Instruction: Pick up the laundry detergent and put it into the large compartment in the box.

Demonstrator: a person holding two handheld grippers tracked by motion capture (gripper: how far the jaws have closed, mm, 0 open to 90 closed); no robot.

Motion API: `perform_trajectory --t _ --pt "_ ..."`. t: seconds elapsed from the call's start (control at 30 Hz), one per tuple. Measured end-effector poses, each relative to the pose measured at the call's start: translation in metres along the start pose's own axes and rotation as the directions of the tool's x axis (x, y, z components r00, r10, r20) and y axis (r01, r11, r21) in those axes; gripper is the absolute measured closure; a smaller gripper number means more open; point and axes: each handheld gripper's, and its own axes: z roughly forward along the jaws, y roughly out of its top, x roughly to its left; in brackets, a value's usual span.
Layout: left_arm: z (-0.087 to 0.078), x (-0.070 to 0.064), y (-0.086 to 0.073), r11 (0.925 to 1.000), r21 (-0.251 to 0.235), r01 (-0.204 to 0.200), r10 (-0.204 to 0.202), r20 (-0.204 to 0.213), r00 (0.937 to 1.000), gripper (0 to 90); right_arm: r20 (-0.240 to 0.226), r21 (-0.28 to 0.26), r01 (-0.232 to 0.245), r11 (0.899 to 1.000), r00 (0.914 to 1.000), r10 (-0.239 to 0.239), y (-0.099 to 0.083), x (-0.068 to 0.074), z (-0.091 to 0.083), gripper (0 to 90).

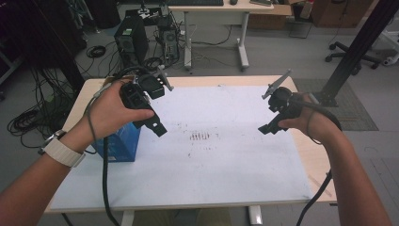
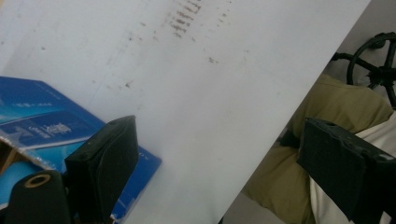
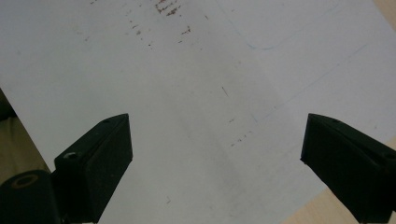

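The blue box stood at the table's left near edge, just below my left gripper, whose jaws were spread wide and held nothing. My right gripper hovered well apart to the right, jaws likewise wide and empty. Risk, as I judged it: a skewed descent could nudge the box off the edge.

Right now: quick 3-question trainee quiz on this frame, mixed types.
1. True or false: the left tongs grip the blue box.
2. The blue box sits at the table's: A left edge, B right edge, C centre.
3. Fill in: the right tongs stand ___ over the white sheet.

Key: 1 false, they are open above the sheet beside it; 2 A; 3 open.
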Motion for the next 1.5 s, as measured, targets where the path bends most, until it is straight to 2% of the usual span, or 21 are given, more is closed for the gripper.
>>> perform_trajectory --t 0.27,0.7,1.5 --pt "0.005 -0.009 0.005 0.9994 0.009 -0.034 0.034 0.009 0.9994 12.8 -0.003 0.002 -0.003 1.0 1.0 0.003 -0.002 0.0 0.001 9.1" --pt "0.012 -0.022 0.011 0.9962 -0.012 -0.087 0.087 0.02 0.996 12.4 -0.004 0.001 -0.003 1.0 1.0 0.003 -0.002 0.0 0.002 9.1" --pt "0.023 -0.025 0.011 0.9941 -0.039 -0.101 0.103 0.043 0.9938 11.4 -0.011 0.002 -0.004 1.0 0.9999 0.004 -0.002 0.0 0.007 9.1"
